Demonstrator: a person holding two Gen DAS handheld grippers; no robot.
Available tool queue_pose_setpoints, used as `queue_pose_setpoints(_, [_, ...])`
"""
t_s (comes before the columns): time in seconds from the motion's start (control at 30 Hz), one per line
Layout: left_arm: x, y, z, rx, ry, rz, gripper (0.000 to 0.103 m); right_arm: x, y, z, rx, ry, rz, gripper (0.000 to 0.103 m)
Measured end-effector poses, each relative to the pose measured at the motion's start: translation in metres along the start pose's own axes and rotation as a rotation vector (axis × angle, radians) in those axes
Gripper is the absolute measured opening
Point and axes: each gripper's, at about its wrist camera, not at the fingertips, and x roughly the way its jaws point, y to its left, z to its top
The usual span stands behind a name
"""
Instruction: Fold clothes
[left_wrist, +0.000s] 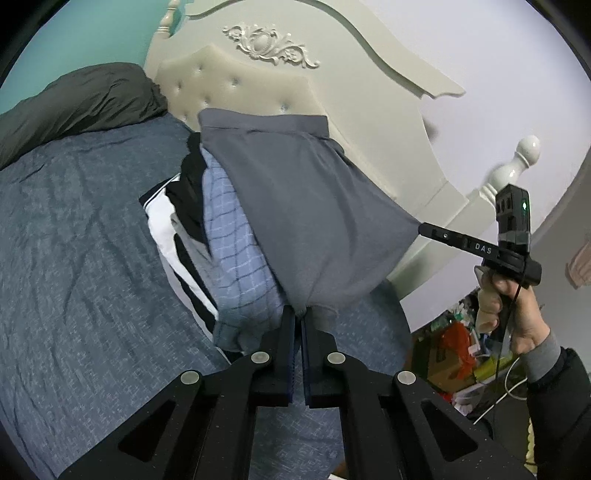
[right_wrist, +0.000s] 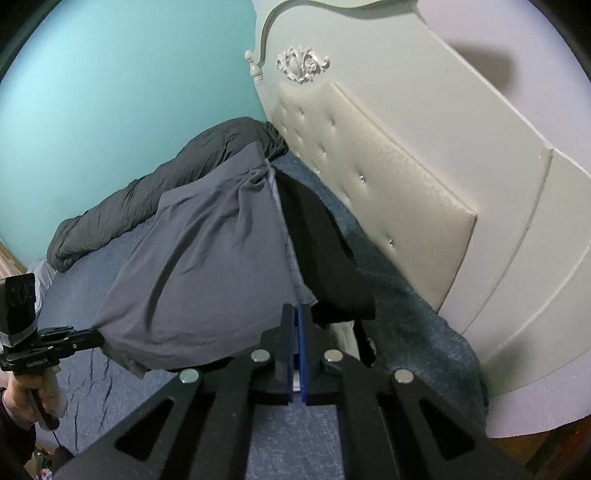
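A grey garment (left_wrist: 306, 206) hangs stretched between my two grippers above the bed; it also shows in the right wrist view (right_wrist: 207, 266). My left gripper (left_wrist: 298, 317) is shut on its lower corner. My right gripper (right_wrist: 296, 312) is shut on its other corner and shows in the left wrist view (left_wrist: 424, 228) pinching the cloth's right edge. The left gripper also shows in the right wrist view (right_wrist: 98, 338). Under the garment lies a pile of clothes: a blue checked piece (left_wrist: 236, 251), a black piece (left_wrist: 190, 192) and a white and navy piece (left_wrist: 162, 229).
The bed has a blue cover (left_wrist: 74, 258) with a dark duvet (left_wrist: 74, 107) bunched at the far side. A cream tufted headboard (right_wrist: 369, 192) stands behind the pile. Clutter and boxes (left_wrist: 454, 354) lie on the floor at right. A teal wall (right_wrist: 110, 92) stands behind the bed.
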Motion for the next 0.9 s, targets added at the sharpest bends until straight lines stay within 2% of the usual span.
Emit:
queue_pose_setpoints(0.23, [0.006,0.015,-0.006,-0.062,0.032,0.015,0.002,0.003,-0.010,-0.001,0.031,0.005,-0.022,0.001])
queue_pose_setpoints(0.53, [0.008,0.013,-0.006,-0.035,0.038,0.047,0.002,0.011,-0.021,-0.007,0.091,0.032,-0.039,0.001])
queue_pose_setpoints(0.73, [0.012,0.012,-0.006,-0.021,0.043,0.064,0.003,0.018,-0.015,-0.009,0.068,0.049,-0.048,0.001])
queue_pose_setpoints(0.9, [0.013,0.016,-0.005,-0.046,0.046,0.063,0.005,0.016,-0.016,-0.006,0.075,0.015,0.007,0.002])
